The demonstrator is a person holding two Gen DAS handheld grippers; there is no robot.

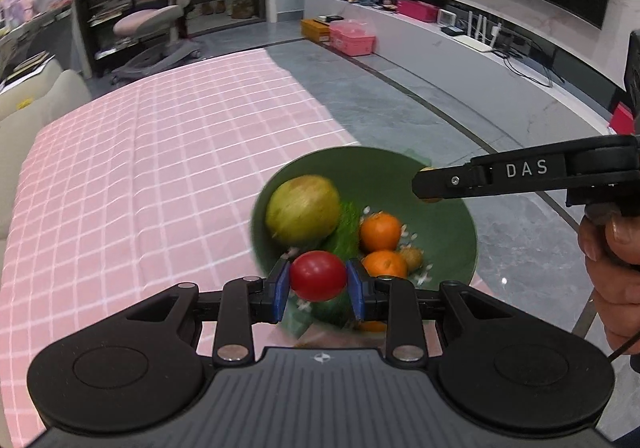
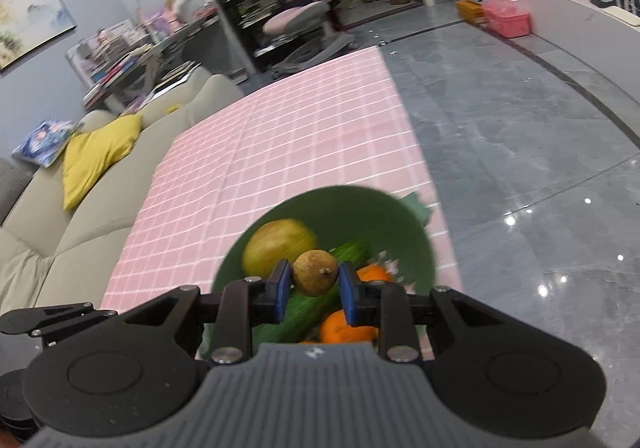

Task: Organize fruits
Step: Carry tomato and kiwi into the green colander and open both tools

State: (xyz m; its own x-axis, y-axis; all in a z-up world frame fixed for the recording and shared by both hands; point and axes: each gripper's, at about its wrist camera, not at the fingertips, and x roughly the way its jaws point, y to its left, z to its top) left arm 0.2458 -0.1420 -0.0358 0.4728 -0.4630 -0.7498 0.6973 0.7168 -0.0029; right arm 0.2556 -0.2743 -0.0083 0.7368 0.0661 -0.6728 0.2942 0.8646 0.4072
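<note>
Left gripper clamped on a red tomato, blue pads pressing either side, held above the near edge of a green bowl. In that bowl: a large yellow-green round fruit at the far left, two oranges to the right, one nearer than the other, a cucumber slanting between them, a small brown fruit just beside the nearer orange. Whitish flecks on the bowl's inside, perhaps a printed pattern, too blurred to tell. Bowl resting near the right edge of a pink checked tablecloth, grey tiled floor beyond.

Right gripper closed on a small tan-brown round fruit, stem end facing right, raised over the same bowl. Seen from the left wrist, coming in from the right above the bowl's far rim, a hand around its handle. Sofa with a yellow cushion left of the table
</note>
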